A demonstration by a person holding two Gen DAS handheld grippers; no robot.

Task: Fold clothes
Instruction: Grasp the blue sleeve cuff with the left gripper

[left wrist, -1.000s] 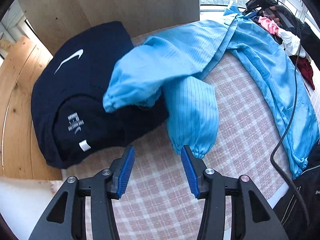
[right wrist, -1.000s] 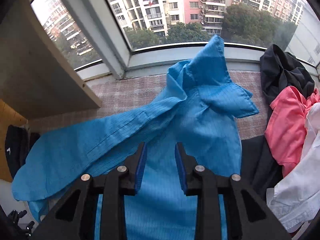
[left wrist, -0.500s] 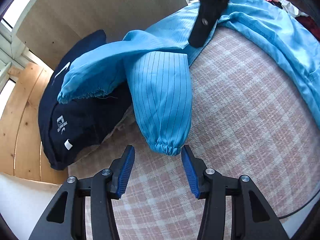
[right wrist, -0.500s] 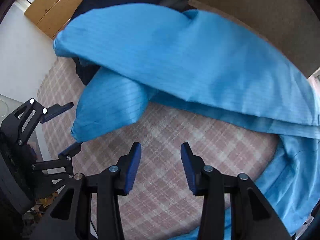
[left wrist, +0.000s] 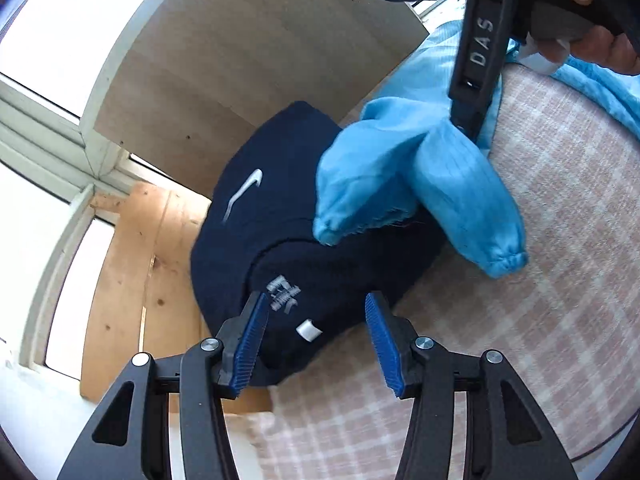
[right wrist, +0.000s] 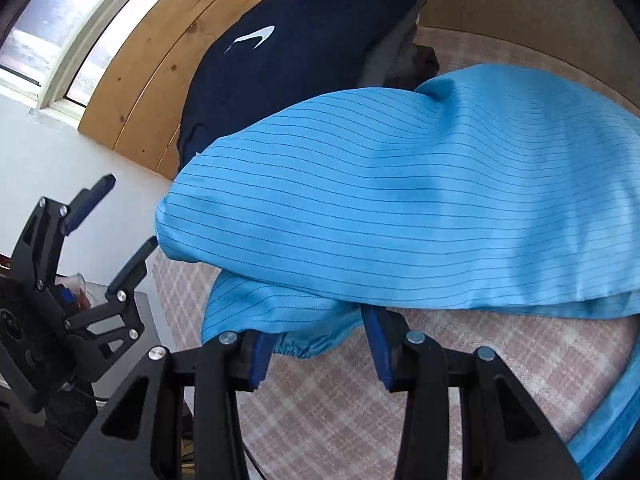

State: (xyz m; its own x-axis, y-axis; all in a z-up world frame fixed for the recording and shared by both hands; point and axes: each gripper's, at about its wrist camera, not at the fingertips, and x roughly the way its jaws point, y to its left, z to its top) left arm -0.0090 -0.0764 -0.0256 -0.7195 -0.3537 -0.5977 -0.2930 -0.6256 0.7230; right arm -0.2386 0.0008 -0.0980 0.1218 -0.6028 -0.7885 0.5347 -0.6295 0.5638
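Left gripper (left wrist: pixel 316 344) spread over navy shirt (left wrist: pixel 280 216), right gripper (right wrist: pixel 316 350) spread around blue sleeve cuff (right wrist: pixel 304 346), checked bench (left wrist: pixel 560 280)

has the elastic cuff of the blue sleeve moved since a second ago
Yes. In the left wrist view the cuff has swung right, away from the folded navy shirt on the checked cloth.

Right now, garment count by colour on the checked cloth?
Light blue: 1, the striped jacket, its elastic cuff between the open fingers of the right claw.
Navy: 1, the folded top with the white swoosh.
Grey: 1, a folded edge under the navy top.
Total: 3
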